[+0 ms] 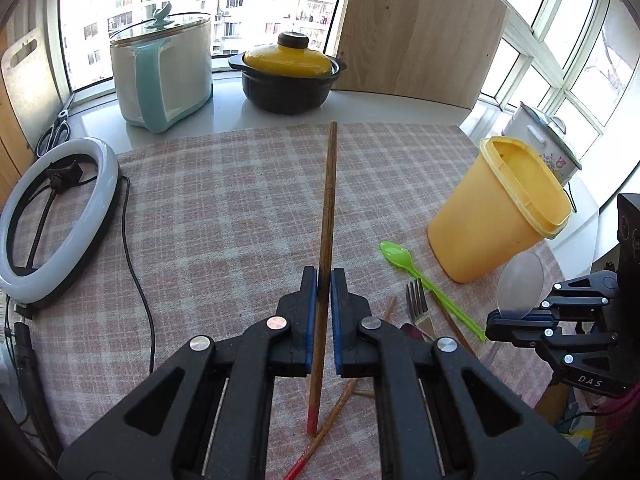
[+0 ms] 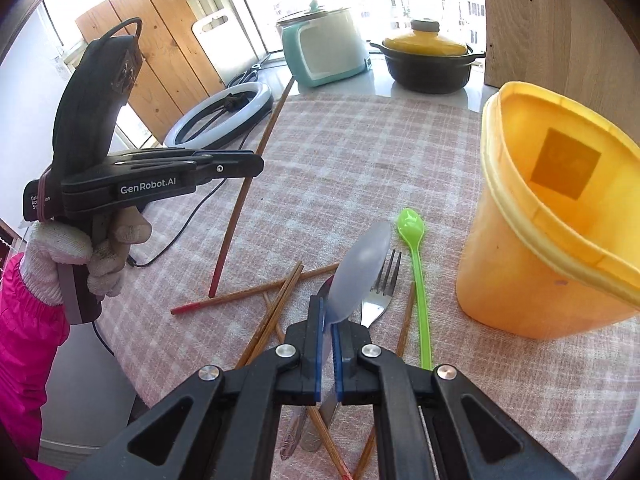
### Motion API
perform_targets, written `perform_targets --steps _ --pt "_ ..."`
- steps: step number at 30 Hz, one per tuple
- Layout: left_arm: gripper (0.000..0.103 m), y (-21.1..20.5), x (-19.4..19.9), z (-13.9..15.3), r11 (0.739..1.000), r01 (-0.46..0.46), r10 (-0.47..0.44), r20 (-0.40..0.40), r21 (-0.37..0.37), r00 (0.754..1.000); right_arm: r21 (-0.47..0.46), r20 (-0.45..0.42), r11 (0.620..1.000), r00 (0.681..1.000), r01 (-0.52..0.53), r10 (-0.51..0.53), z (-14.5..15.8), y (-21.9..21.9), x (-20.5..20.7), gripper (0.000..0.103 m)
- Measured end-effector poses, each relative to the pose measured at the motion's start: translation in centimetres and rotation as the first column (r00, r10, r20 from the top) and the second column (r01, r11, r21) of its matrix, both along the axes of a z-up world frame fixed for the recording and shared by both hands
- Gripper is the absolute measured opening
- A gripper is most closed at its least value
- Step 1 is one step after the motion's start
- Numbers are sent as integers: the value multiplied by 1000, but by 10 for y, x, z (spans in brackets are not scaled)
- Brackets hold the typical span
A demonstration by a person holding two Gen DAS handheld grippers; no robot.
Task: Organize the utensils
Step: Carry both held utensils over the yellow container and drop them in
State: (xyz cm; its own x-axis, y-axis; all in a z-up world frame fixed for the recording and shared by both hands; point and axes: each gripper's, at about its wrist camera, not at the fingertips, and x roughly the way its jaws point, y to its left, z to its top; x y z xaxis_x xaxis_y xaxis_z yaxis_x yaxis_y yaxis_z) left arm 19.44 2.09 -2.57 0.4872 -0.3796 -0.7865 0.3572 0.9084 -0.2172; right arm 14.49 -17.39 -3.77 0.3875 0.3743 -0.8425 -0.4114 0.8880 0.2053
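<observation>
My left gripper (image 1: 324, 276) is shut on a long brown chopstick (image 1: 327, 208) with a red end and holds it tilted above the checked cloth; the chopstick also shows in the right wrist view (image 2: 248, 188). My right gripper (image 2: 327, 312) is shut on a clear plastic spoon (image 2: 362, 268), bowl end up, left of the empty yellow cup (image 2: 552, 216). The spoon (image 1: 520, 286) and cup (image 1: 500, 208) also show in the left wrist view. A green spoon (image 2: 416, 264), a metal fork (image 2: 382, 292) and several chopsticks (image 2: 256, 290) lie on the cloth.
A ring light (image 1: 52, 216) with a cable lies at the cloth's left. A white and teal cooker (image 1: 164, 76) and a black pot with a yellow lid (image 1: 288, 76) stand at the back. A wooden board (image 1: 416, 28) stands behind the cup.
</observation>
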Motion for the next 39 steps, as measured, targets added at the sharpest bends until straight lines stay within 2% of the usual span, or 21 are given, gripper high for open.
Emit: perform_targets --steps 8,16,29,39 --pt "4 -8 -14 44 999 29 -25 91 -40 996 13 123 1000 992 28 -29 47 -12 -3 1" --pt "4 -32 -19 89 992 87 -69 178 -95 982 20 235 997 969 78 -81 95 -33 1 1" --pt "4 -72 -15 140 978 159 -119 258 -138 959 75 317 976 923 206 -219 143 -88 25 1" --pt "4 -110 -2 164 965 202 -144 303 -168 942 22 361 958 892 285 -273 154 -118 42 1"
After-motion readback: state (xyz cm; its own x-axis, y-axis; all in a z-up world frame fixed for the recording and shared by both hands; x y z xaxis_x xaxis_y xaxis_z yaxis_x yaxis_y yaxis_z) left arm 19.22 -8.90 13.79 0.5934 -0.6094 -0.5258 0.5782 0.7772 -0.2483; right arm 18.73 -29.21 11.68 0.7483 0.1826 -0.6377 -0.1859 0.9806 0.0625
